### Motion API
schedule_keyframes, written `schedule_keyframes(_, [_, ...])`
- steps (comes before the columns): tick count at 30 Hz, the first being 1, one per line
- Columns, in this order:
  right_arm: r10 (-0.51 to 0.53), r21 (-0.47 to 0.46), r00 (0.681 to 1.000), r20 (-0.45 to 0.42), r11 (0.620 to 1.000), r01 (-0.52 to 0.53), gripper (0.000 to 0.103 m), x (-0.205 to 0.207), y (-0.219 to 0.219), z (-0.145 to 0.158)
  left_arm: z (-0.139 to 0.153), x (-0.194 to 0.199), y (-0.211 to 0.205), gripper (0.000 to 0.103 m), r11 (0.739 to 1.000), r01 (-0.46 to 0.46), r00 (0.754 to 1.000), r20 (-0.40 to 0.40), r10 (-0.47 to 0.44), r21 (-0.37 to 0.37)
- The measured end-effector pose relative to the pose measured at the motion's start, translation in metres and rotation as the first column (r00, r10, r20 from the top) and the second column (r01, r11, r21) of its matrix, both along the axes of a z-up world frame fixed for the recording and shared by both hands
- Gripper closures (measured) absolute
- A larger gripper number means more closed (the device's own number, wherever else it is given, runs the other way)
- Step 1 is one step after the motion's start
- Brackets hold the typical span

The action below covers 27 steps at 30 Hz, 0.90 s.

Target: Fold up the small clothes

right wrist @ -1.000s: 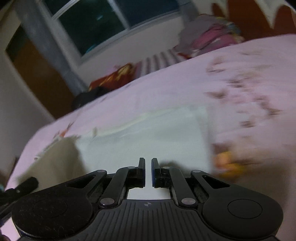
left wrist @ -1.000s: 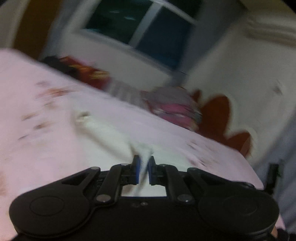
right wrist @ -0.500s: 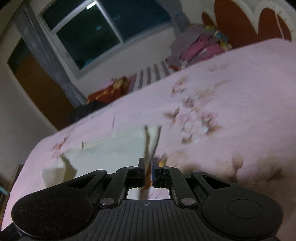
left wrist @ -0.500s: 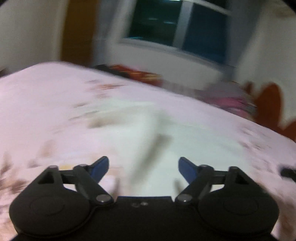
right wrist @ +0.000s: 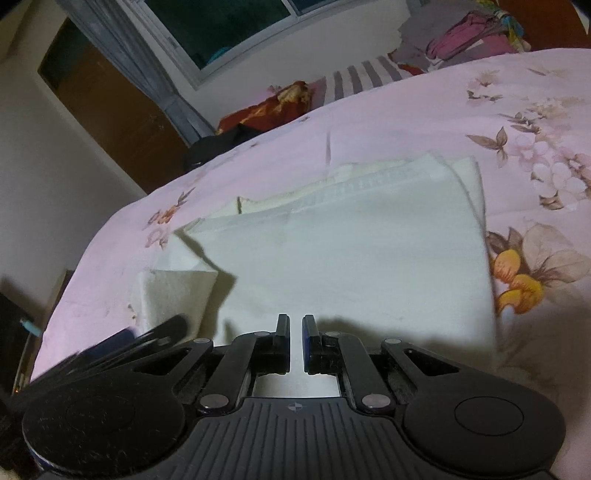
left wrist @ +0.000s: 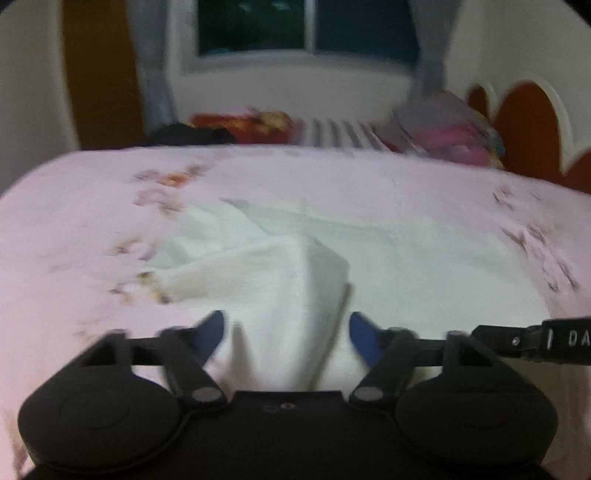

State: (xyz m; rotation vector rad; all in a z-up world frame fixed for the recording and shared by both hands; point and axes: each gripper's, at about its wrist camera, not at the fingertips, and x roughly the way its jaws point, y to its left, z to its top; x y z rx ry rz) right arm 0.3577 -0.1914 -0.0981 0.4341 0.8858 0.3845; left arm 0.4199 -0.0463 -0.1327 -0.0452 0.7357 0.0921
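Observation:
A white garment [right wrist: 351, 251] lies on the pink floral bedsheet [right wrist: 443, 110], folded over into a rough rectangle. A loose corner [right wrist: 173, 291] sticks out at its left. In the left wrist view the garment [left wrist: 295, 266] lies just ahead, with a raised fold at its middle. My left gripper [left wrist: 286, 330] is open and empty, low over the garment's near edge. My right gripper [right wrist: 296, 332] has its jaws nearly together over the garment's near edge; no cloth shows between them. The left gripper's fingers [right wrist: 147, 336] show blurred at the lower left of the right wrist view.
A pile of pink and grey clothes [right wrist: 476, 37] lies at the far right of the bed by a red headboard [left wrist: 528, 122]. A red and black heap [right wrist: 258, 114] and a striped cloth [right wrist: 365, 77] lie along the far edge under the window [left wrist: 306, 26].
My left gripper opened, let go of the white cloth and now sits low over it. My right gripper carried its edge across, and the garment now lies folded flat.

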Motion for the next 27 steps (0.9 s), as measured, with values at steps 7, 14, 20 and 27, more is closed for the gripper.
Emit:
schedule_keyframes(7, [-0.011, -0.034, 1.0, -0.007, 0.999, 0.01, 0.097, -0.001, -0.011, 0.001, -0.005, -0.074, 0.094, 0.096, 0.851, -0.255, 0.896, 0.219, 0.387, -0.459])
schedule_keyframes(14, [0.016, -0.044, 1.0, 0.004, 0.999, -0.016, 0.097, 0.003, 0.006, -0.001, -0.066, -0.149, 0.146, 0.071, 0.598, -0.454, 0.787, 0.016, 0.617, -0.661])
schedule_keyframes(20, [0.043, -0.089, 0.999, 0.031, 0.995, -0.04, 0.097, 0.005, 0.032, 0.001, -0.061, -0.13, 0.143, 0.02, 0.618, -0.361, 0.845, 0.037, 0.534, -0.698])
schedule_keyframes(27, [0.08, -0.133, 0.995, 0.065, 0.989, -0.071, 0.097, 0.019, 0.067, -0.002, -0.077, -0.073, 0.167, 0.086, 0.549, -0.284, 0.916, -0.053, 0.398, -0.786])
